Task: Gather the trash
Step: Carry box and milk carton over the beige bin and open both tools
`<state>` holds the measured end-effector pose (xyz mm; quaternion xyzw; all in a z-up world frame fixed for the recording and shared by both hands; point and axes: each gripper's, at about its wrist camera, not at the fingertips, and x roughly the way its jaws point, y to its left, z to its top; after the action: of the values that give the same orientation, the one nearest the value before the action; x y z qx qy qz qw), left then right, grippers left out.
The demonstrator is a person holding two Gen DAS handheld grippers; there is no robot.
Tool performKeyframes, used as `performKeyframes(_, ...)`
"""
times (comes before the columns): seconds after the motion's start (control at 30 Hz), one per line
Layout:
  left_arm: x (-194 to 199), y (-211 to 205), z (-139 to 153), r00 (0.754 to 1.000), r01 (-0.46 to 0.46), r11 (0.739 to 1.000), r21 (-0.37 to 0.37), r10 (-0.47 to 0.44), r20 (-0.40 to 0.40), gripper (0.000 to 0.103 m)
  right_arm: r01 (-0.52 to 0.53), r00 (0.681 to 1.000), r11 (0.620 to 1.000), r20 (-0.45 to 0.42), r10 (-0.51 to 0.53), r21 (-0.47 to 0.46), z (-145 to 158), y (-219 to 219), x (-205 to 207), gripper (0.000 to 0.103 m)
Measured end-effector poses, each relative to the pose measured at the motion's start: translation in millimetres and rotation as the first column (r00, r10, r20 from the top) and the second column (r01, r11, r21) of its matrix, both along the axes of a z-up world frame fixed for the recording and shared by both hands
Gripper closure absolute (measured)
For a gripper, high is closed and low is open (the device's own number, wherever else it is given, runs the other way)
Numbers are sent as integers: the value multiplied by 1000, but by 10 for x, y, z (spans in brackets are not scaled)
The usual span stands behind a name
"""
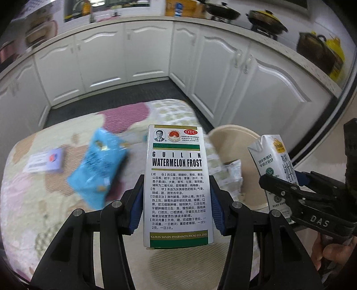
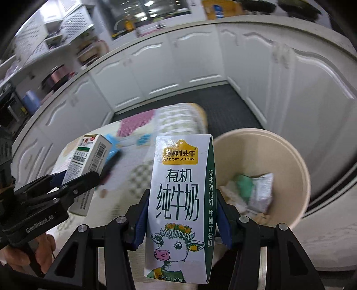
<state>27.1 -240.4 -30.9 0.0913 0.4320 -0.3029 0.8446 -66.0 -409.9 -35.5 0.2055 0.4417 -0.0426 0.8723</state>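
My left gripper is shut on a white medicine box marked Watermelon Frost and holds it above the table. My right gripper is shut on a white milk carton with a cow on it, held just left of a beige round bin. The bin holds several crumpled wrappers. The carton and the bin also show in the left wrist view, and the medicine box in the right wrist view. A blue packet and a small white and purple box lie on the table.
The table has a patterned pastel cloth. White kitchen cabinets run around the room behind a dark floor mat. Pans stand on the counter at the right.
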Motion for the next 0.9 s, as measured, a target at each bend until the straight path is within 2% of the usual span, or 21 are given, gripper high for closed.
performKeyframes(0.37, 53, -834, -209, 991, 118, 993, -2, -118, -61, 53, 141, 987, 990, -85, -139, 14, -400, -729, -71, 52)
performKeyframes(0.53, 118, -1118, -392, 984, 142, 990, 4, -141, -105, 53, 179, 976, 983, -127, -175, 25, -612, -896, -41, 52)
performKeyframes(0.67, 183, -1203, -482, 980, 141, 990, -19, -142, -137, 52, 220, 968, 975, -125, -216, 20, -670, -1019, 27, 51)
performKeyframes(0.73, 221, -1216, -518, 976, 140, 989, -40, -145, -161, 50, 251, 959, 968, -132, -249, -5, -675, -1074, 34, 38)
performKeyframes(0.77, 226, -1220, -521, 976, 138, 990, -39, -143, -164, 48, 264, 956, 964, -131, -263, -10, -675, -1092, 26, 36)
performKeyframes(0.83, 229, -1212, -514, 977, 134, 990, -40, -139, -161, 43, 280, 952, 960, -131, -277, 3, -689, -1121, -5, 33)
performKeyframes(0.9, 227, -1195, -505, 978, 132, 990, -40, -137, -155, 42, 282, 950, 959, -145, -276, 19, -717, -1121, -31, 33)
